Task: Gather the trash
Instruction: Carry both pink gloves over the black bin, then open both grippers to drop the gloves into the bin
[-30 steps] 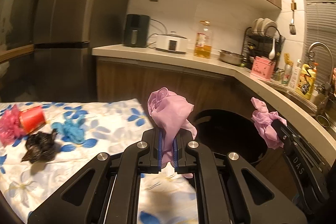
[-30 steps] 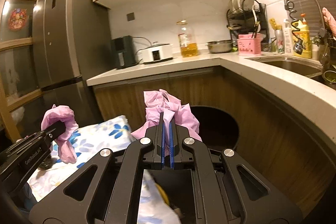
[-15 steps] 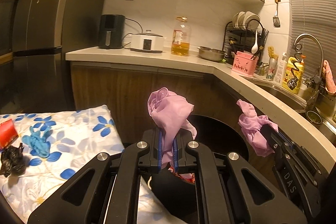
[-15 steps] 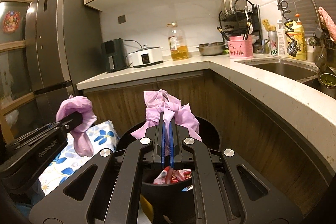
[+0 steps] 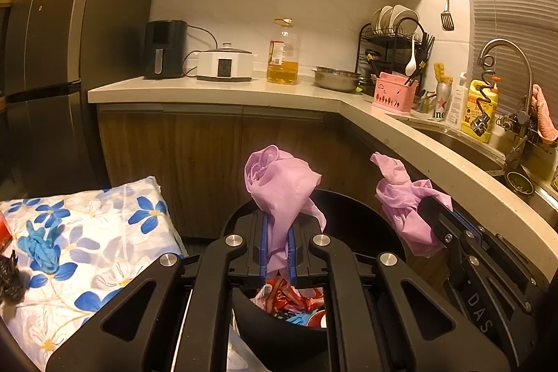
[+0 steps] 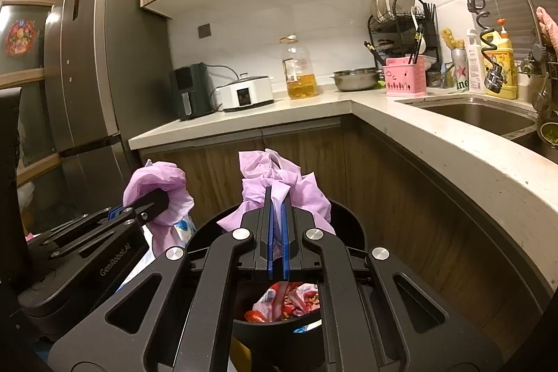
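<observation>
My left gripper (image 5: pixel 278 232) is shut on a crumpled pink plastic piece (image 5: pixel 279 183), held over the round black trash bin (image 5: pixel 359 225). My right gripper (image 6: pixel 275 225) is shut on a second pink plastic piece (image 6: pixel 279 183), also over the bin (image 6: pixel 352 225). Each gripper shows in the other's view: the right one (image 5: pixel 432 211) with its pink piece (image 5: pixel 401 197), the left one (image 6: pixel 153 203) with its pink piece (image 6: pixel 157 187). Red wrappers (image 6: pixel 289 300) lie inside the bin. A blue glove (image 5: pixel 42 248) and a black wad (image 5: pixel 8 278) lie on the floral cloth (image 5: pixel 104 232).
A wooden cabinet front (image 5: pixel 195 162) and L-shaped counter (image 5: pixel 436 159) stand behind and right of the bin. A fridge (image 5: pixel 45 58) stands at the left. The counter holds an oil bottle (image 5: pixel 283 54), appliances, a dish rack and a sink (image 6: pixel 477 115).
Both grippers have moved right, away from the floral cloth, and now hang over the bin, each still gripping its pink piece. The bin's contents have come into view.
</observation>
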`<state>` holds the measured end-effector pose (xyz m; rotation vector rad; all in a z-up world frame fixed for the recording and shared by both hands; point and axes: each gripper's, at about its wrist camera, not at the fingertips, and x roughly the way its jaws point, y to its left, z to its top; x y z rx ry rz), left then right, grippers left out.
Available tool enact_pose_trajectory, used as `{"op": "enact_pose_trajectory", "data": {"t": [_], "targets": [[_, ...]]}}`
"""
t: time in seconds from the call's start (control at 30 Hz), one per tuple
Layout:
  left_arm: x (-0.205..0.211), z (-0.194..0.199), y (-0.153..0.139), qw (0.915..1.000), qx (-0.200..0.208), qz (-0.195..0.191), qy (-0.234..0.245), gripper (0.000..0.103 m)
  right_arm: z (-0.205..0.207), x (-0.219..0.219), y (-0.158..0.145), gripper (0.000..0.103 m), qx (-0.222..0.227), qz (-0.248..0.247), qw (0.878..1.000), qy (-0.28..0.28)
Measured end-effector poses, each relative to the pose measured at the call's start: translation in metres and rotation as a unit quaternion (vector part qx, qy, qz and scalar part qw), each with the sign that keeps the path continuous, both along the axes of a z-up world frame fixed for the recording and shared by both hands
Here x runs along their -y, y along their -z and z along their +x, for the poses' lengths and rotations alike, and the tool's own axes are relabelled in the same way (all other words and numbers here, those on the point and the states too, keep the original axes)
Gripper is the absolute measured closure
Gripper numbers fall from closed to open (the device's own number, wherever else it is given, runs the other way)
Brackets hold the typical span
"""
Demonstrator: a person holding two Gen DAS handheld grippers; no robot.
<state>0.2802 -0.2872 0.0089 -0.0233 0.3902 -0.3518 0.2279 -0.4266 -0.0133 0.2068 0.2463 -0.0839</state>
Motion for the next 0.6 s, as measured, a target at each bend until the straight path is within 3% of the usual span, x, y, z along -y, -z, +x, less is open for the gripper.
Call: {"op": "enact_pose_trajectory", "data": {"t": [0.43, 0.5, 0.6], "targets": [[0.005, 0.012, 0.008, 0.9999, -0.008, -0.001, 0.012, 0.092, 0.013, 0.004, 0.007, 0.098, -0.012, 0.004, 1.0, -0.005], [0.005, 0.012, 0.008, 0.9999, -0.008, 0.001, 0.01, 0.087, 0.016, 0.004, 0.007, 0.095, -0.016, 0.005, 1.0, -0.006], [0.004, 0.013, 0.01, 0.9999, -0.006, -0.001, 0.009, 0.07, 0.022, 0.008, 0.01, 0.083, -0.026, 0.013, 1.0, -0.007]]}}
